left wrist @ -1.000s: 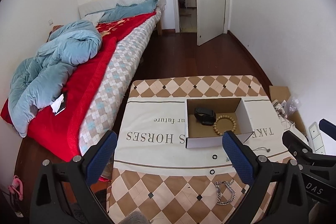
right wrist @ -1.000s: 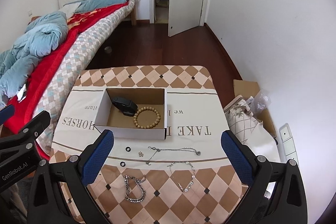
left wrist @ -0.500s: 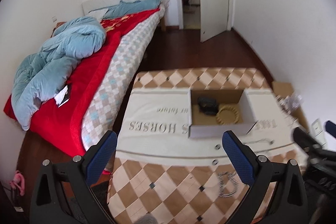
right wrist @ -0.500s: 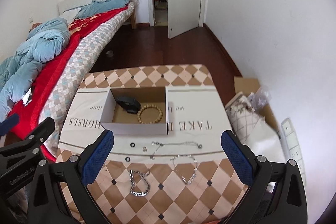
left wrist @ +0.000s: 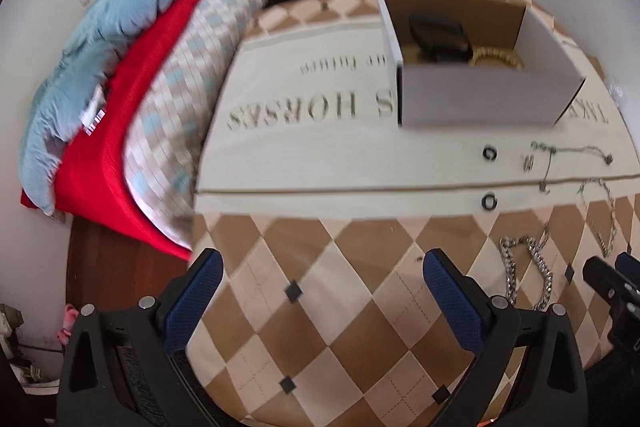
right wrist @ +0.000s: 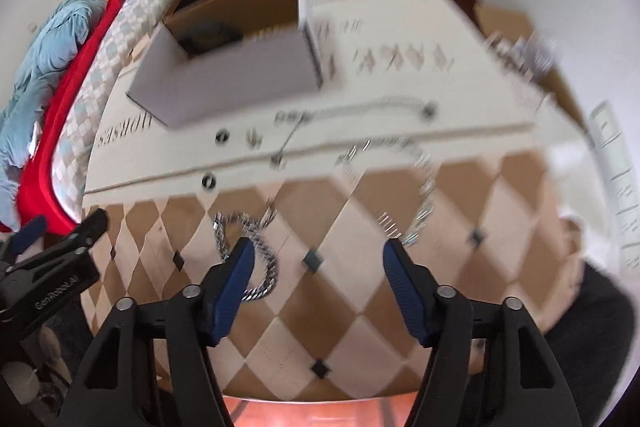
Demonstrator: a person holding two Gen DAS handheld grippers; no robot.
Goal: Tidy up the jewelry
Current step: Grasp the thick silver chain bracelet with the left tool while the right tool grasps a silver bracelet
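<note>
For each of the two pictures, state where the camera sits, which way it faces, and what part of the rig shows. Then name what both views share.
Left wrist: on the left claw, low over the table's near left, facing the box and bed; its blue fingers show, the right claw at the right edge.
Right wrist: on the right claw, tilted down, above the thick chain; its fingers show, the left claw at left.
Shared: box, thick chain, two black rings, thin chains.
</note>
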